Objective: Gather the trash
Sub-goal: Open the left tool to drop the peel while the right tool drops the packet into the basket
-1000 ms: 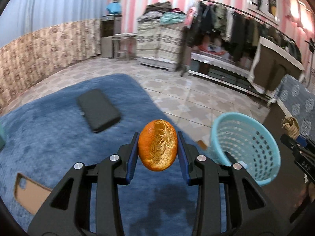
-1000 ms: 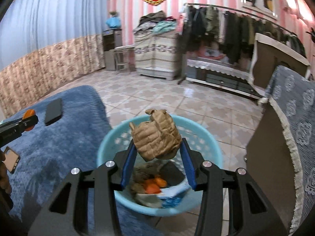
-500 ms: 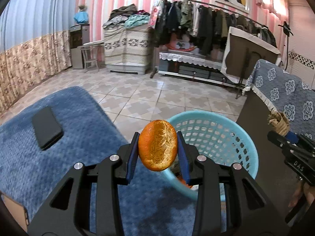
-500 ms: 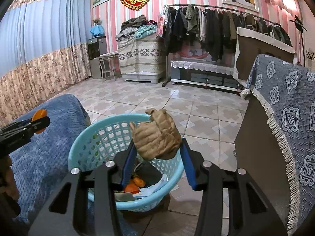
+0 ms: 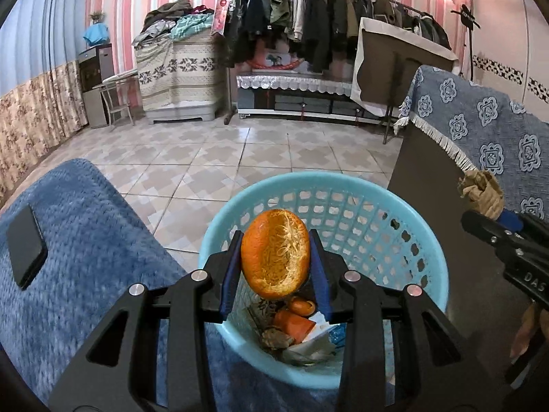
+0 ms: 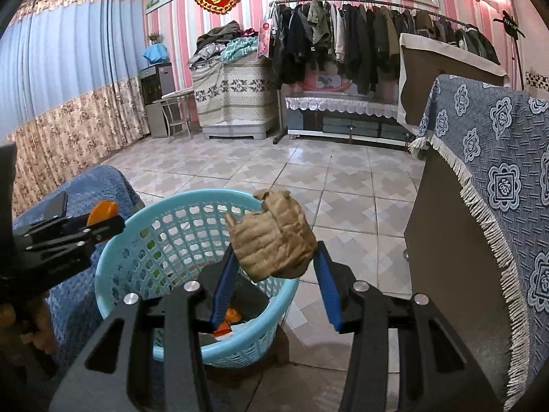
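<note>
My left gripper (image 5: pixel 275 255) is shut on a piece of orange peel (image 5: pixel 274 253), hollow side toward the camera, and hangs over the near rim of a light blue plastic basket (image 5: pixel 387 206). Inside the basket lie orange peels and paper scraps (image 5: pixel 298 329). My right gripper (image 6: pixel 272 252) is shut on a crumpled brown paper wad (image 6: pixel 274 240) above the basket's right rim (image 6: pixel 137 226). In the right wrist view the left gripper (image 6: pixel 103 225) comes in from the left with the orange peel (image 6: pixel 102 212). The left wrist view catches the paper wad (image 5: pixel 482 192) at the far right.
A blue fleece blanket (image 5: pixel 79 240) covers the surface left of the basket, with a black phone (image 5: pixel 25 245) lying on it. A dark cabinet draped in blue patterned cloth (image 6: pixel 494 158) stands close on the right. Beyond lie tiled floor (image 5: pixel 267 151) and a clothes rack (image 5: pixel 326 7).
My left gripper has swung right with the peel, from over the blanket to above the basket. My right gripper has shifted right, so the basket now sits lower left in its view.
</note>
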Available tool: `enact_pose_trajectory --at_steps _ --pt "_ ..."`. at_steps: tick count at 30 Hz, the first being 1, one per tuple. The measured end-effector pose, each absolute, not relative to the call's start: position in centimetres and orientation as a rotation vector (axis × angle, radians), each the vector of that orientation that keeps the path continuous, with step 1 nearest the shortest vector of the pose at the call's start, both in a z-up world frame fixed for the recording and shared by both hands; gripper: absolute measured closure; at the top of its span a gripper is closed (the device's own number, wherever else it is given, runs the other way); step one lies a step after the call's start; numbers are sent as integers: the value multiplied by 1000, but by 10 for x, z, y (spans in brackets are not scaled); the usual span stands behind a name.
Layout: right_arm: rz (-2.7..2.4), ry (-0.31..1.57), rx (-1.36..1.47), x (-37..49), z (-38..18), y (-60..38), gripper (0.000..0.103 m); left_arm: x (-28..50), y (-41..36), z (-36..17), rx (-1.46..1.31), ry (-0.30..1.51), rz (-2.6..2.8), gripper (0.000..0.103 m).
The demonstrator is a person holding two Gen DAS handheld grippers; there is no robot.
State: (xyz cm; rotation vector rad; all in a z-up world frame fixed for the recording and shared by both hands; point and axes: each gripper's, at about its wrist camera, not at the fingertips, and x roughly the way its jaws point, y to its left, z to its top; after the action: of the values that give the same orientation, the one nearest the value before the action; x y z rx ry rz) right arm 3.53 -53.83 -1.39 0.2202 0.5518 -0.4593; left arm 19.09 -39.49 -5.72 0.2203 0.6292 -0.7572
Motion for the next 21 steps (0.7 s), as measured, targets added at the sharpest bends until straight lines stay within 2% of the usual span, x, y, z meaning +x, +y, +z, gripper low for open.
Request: enact_pose_trajectory --at_steps 2,4,7,12,16,21 --pt "-459 558 221 38 -16 -540 58 193 -398 -58 221 630 -756 62" --pt "-459 561 222 40 -17 -540 58 196 -398 -55 210 628 -759 43" --pt "-461 563 225 43 -19 -542 58 198 -396 -49 193 608 -752 27" --pt "-456 565 227 45 -21 -540 58 197 -383 -35 214 531 -687 10" --pt "-438 573 219 55 -25 -533 58 200 -366 -24 193 505 -631 6" --pt "-420 570 203 70 -26 -522 58 202 -335 -17 147 501 -579 5"
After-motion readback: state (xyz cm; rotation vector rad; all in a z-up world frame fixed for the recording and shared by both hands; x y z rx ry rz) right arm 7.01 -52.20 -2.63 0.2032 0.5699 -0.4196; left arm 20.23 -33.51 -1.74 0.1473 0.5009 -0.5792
